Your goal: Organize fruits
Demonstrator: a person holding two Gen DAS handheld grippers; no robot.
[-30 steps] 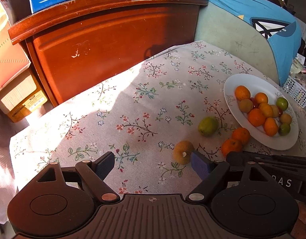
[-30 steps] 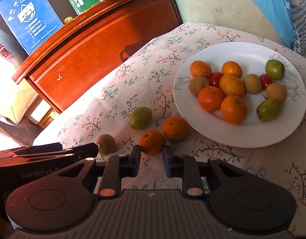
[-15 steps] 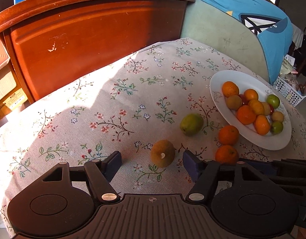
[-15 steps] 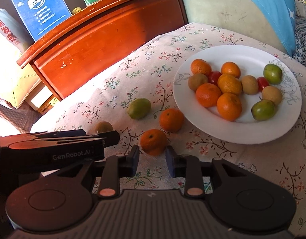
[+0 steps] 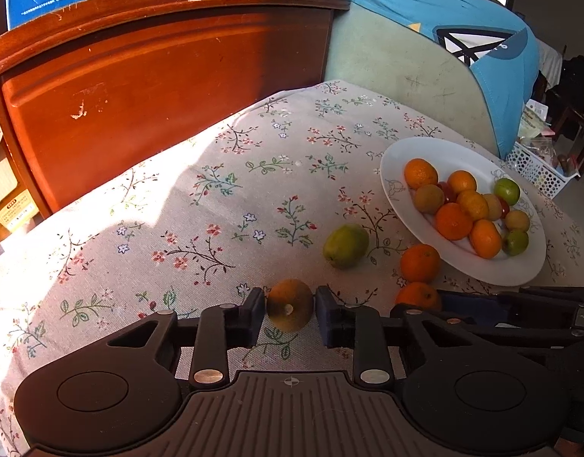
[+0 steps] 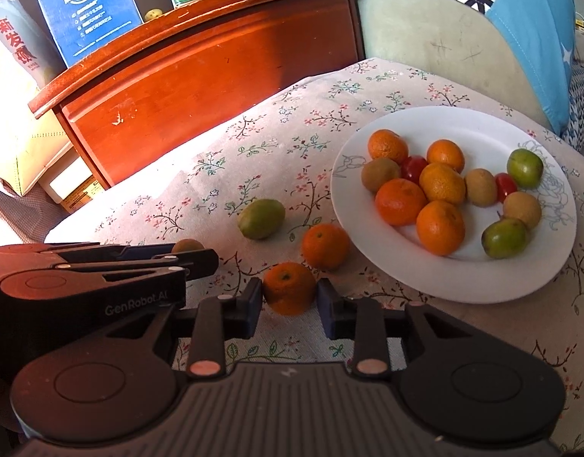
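Left wrist view had the kiwi point(image 5: 290, 310) directly between the blue pads of the left gripper point(image 5: 289, 314), seated on the floral tablecloth point(image 5: 216, 209) with its stem end turned back toward the camera, so its long axis ran roughly along the fingers and not across them. The jaws had just been closing and now pinched the fruit by its narrow sides. Measured from the white plate point(image 5: 406, 152), the kiwi lay well out from the near rim, farther than any other loose fruit.

Right wrist view showed the same arrangement one fruit closer to the plate: a mandarin point(image 6: 289, 287), stem dimple on its upper left, clenched between the pads of the right gripper point(image 6: 290, 297), whose jaws were narrow and touching its sides. It is nearly round, so no long axis mattered. It sat just off the plate's near rim, with a second mandarin point(image 6: 325, 245) almost against that rim and a green fruit point(image 6: 261, 218) a little farther out, its long axis lying roughly parallel to the rim.

From either grasp the plate lay ahead and to the right; the right hand was clearly the nearer. Both fruits probably needed lifting clear of the rim before release.
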